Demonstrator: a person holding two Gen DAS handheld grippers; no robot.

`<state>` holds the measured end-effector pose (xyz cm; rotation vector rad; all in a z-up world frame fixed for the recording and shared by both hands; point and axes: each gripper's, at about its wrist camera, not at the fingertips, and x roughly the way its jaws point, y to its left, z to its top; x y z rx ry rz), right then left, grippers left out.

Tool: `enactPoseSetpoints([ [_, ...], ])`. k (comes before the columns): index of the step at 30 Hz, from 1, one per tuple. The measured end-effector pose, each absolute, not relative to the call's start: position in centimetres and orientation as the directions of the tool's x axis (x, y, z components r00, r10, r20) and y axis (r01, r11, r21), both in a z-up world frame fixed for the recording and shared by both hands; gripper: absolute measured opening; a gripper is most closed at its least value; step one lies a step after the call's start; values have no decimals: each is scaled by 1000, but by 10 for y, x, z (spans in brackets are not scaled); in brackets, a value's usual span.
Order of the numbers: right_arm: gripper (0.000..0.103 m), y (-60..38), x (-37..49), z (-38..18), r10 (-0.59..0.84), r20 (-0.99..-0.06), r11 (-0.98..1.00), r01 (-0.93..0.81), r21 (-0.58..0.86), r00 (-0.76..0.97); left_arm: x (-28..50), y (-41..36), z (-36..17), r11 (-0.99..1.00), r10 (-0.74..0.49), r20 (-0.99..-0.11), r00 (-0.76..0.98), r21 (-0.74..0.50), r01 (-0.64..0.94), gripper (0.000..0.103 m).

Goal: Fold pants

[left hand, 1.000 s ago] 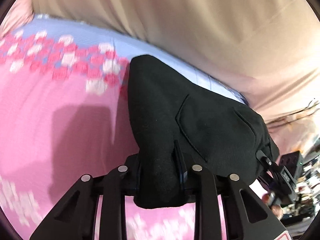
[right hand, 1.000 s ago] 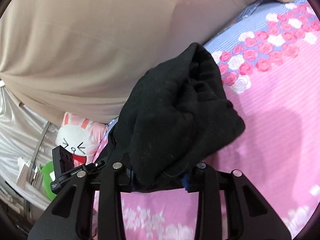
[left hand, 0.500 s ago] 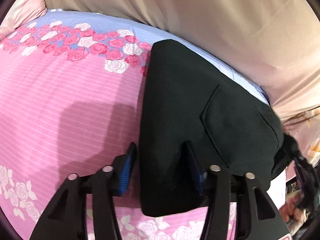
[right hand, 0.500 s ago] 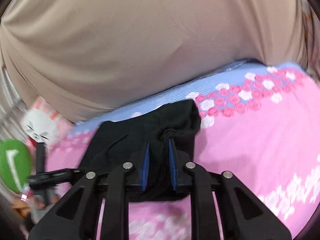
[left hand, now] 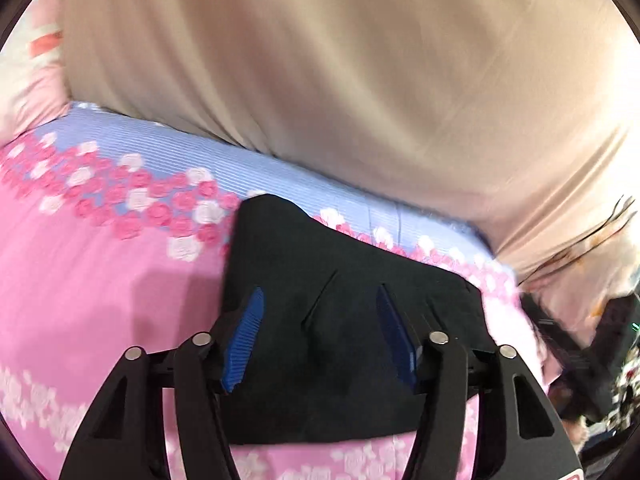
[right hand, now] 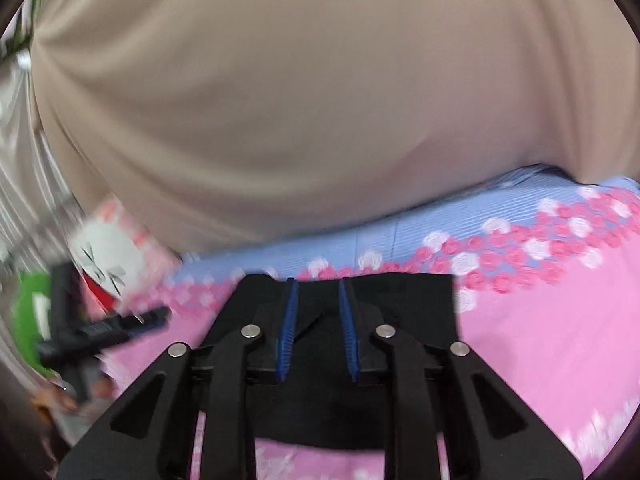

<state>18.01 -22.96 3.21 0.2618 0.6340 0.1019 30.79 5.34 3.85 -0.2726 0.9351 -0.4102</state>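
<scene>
The black pants [left hand: 352, 280] lie folded into a flat block on the pink floral bedsheet [left hand: 92, 288]. In the left wrist view my left gripper [left hand: 318, 300] is open, its blue pads spread wide just above the pants' near part, holding nothing. In the right wrist view the pants [right hand: 416, 304] lie under and ahead of my right gripper [right hand: 316, 284]. Its blue pads stand parted with a gap between them and no cloth in them.
A large beige cushion or cover [left hand: 360, 80] rises behind the pants along the bed's far edge. A white bunny plush [right hand: 108, 252], a green object [right hand: 28, 308] and a black device [right hand: 92, 328] sit at the left in the right wrist view. Clutter shows beyond the bed's right edge [left hand: 600, 360].
Both grippers have let go of the pants. The pants went from hanging bunched in the jaws to lying flat on the bed. Both grippers opened and pulled back a little.
</scene>
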Motion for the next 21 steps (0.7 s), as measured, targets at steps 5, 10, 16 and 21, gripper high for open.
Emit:
enactPoseSetpoints([
  [5,11,-254,202,-7,151,-617,946,69,317,772,340,30,-33,942,-334,-834,439,-289,168,55],
  [10,14,-260,188,-3,22,-639,980,111,167,769,332,25,-29,954,-295,-823,485,-229,193,57],
  [16,17,-268,119,9,109,-552,948,82,309,827,286,34,12,936,-341,-789,511,-233,264,57],
  [21,17,-260,112,-19,56,-655,961,138,241,754,258,21,-8,940,-303,-815,493,-170,296,65],
])
